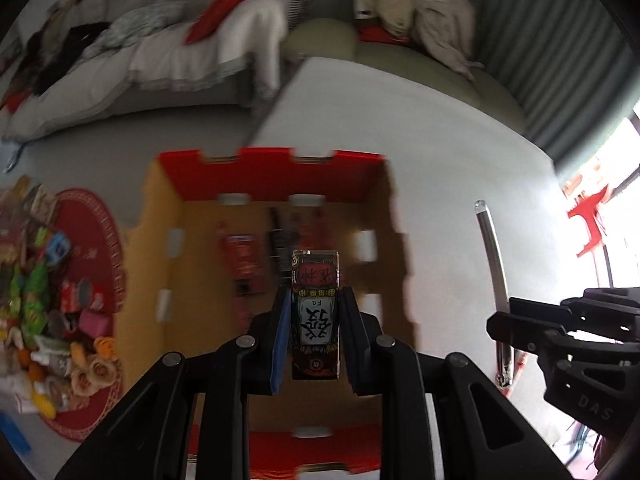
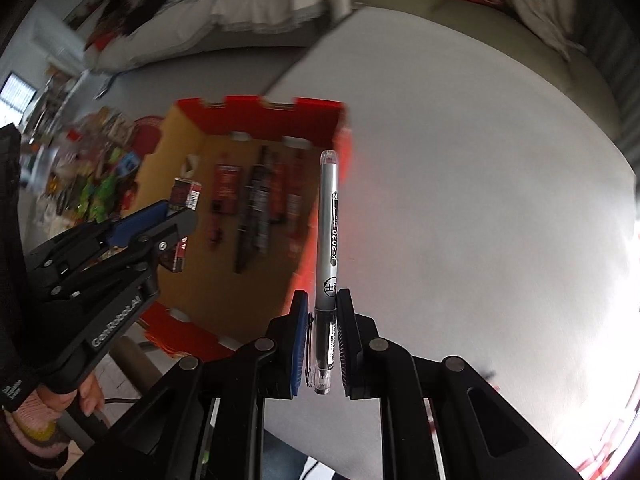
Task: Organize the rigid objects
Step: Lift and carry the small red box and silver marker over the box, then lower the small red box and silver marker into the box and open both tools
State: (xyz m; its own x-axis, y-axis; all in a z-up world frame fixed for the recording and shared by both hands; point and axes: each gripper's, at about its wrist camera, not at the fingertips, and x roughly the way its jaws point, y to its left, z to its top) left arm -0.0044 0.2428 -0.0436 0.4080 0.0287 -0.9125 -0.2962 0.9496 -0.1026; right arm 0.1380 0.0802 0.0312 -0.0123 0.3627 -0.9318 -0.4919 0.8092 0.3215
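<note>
My left gripper [image 1: 314, 304] is shut on a small red and black printed card box [image 1: 316, 312] and holds it above the open red cardboard box [image 1: 272, 176]. It also shows in the right wrist view [image 2: 176, 216] over the cardboard box [image 2: 264, 120]. My right gripper [image 2: 322, 300] is shut on a silver pen [image 2: 327, 232], held upright just right of the cardboard box, above the grey table. The pen [image 1: 494, 276] and right gripper [image 1: 532, 332] also show in the left wrist view. Several dark pens and red packets [image 2: 256, 208] lie inside the box.
A round red mat [image 1: 92, 280] heaped with snacks and small items lies left of the box. The grey table [image 2: 460, 200] stretches to the right. A sofa with cushions and clothes [image 1: 160, 40] stands behind.
</note>
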